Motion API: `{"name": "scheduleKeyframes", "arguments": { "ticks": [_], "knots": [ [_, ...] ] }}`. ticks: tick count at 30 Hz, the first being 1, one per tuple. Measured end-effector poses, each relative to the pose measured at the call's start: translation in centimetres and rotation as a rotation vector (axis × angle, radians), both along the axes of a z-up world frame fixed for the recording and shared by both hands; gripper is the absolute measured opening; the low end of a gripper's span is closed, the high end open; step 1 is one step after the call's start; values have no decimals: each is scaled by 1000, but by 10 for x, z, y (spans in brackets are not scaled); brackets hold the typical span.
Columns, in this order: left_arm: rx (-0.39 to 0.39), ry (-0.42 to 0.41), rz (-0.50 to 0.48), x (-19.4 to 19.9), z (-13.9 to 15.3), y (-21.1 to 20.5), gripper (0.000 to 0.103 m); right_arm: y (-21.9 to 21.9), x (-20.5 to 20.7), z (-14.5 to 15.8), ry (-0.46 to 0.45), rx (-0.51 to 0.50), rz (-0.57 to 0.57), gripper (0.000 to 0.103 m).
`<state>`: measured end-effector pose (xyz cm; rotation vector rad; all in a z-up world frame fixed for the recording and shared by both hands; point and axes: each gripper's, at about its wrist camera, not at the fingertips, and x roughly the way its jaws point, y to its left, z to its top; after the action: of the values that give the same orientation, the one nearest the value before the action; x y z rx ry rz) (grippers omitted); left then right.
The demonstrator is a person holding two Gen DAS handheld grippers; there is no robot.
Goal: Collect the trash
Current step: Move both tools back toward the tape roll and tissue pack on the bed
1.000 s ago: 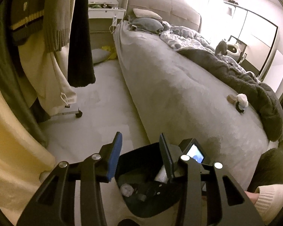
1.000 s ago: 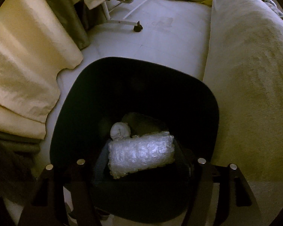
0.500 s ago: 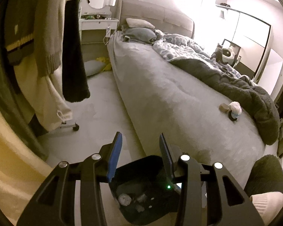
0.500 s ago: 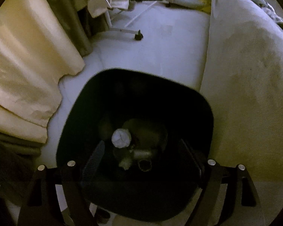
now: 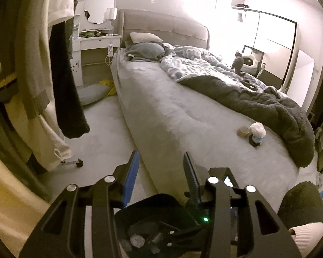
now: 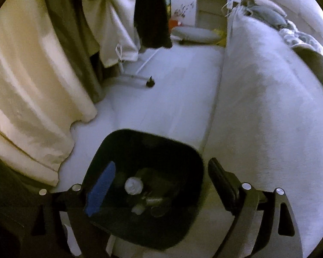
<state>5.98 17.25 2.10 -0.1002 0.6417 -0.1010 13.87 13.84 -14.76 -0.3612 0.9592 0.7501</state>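
Hovering: both grippers above bin [image 6: 109, 148], beside bed [image 5: 183, 116]
left gripper [image 5: 159, 167]: fingers spread, nothing between
right gripper [image 6: 159, 182]: fingers wide apart, nothing held, over bin mouth
bin: black, on floor [image 6: 168, 90], touching bed side
in bin: white wad [image 6: 133, 185], other scraps, dim
trash on bed: white wad [image 5: 257, 129], cup [image 5: 243, 131], near dark blanket [image 5: 269, 105]

Dim bedroom: grey bed [image 5: 183, 111] w/ rumpled duvet [image 5: 258, 101], pale floor [image 5: 105, 133], white vanity [image 5: 97, 40], possibly mirrored wardrobe [image 5: 271, 47].
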Motion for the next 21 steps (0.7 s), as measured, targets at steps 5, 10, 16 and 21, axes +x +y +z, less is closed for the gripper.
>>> {"name": "scheduleKeyframes", "arguments": {
  "ticks": [5,10,16,21],
  "knots": [
    [11,-2,-22,8,2,-14,49,-20,5,15,-32,26,-34,89],
    [12,-4,-45,15,5,-31,54,-44,13,27,-59,46,-70,89],
    [12,-15,-76,23,8,-51,57,-68,20,41,-123,32,-96,89],
    [15,-11,-98,31,7,-66,57,-92,28,49,-155,24,-121,90]
  ]
}}
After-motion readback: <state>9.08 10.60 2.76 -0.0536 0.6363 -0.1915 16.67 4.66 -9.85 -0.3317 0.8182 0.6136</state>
